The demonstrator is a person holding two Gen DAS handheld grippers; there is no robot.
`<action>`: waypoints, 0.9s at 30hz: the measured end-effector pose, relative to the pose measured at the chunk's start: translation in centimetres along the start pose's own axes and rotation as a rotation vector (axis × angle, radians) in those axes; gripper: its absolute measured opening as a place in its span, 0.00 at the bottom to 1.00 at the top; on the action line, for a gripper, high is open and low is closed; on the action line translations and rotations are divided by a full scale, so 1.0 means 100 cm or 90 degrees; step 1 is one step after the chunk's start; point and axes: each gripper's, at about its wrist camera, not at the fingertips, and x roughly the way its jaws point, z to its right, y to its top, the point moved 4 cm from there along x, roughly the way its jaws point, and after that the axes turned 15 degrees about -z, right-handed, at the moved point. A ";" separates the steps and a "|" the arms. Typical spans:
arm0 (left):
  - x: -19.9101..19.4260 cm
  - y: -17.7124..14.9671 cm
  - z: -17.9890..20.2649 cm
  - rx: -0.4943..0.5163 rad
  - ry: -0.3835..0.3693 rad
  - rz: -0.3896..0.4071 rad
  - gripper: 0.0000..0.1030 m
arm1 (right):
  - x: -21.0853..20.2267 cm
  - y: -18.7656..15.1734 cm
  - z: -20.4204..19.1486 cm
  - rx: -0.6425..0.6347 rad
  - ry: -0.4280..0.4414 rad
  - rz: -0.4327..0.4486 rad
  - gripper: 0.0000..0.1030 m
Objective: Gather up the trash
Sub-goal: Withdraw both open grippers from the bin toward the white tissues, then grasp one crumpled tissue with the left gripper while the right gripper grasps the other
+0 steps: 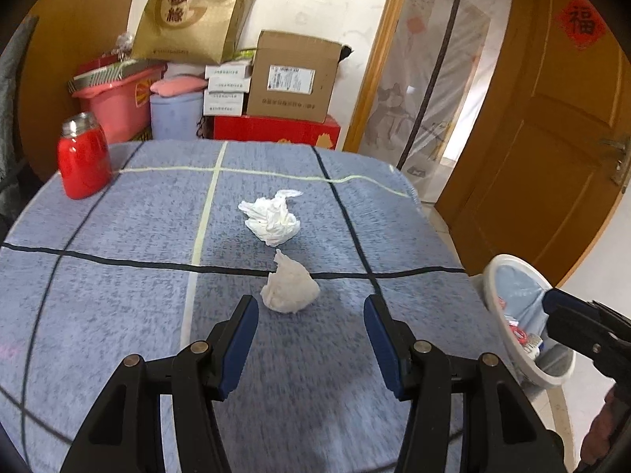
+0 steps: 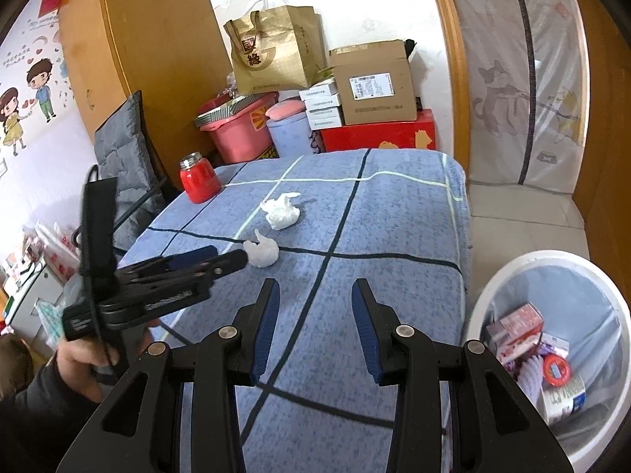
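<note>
Two crumpled white tissues lie on the blue checked tablecloth. The nearer tissue sits just ahead of my left gripper, whose jaws stand open with nothing between them. The farther tissue lies behind it. My right gripper hovers open and empty over the table's near right part. The left gripper shows side-on in the right wrist view, held by a hand, its tips close to the nearer tissue. A white trash bin with several wrappers inside stands beside the table's right edge.
A red jar with a metal lid stands at the table's far left. Boxes, a pink tub and a gold paper bag are stacked behind the table. A wooden door is at the right.
</note>
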 end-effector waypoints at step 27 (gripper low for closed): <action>0.000 0.004 -0.024 -0.033 -0.004 0.002 0.33 | 0.045 0.041 -0.019 -0.032 0.013 -0.029 0.38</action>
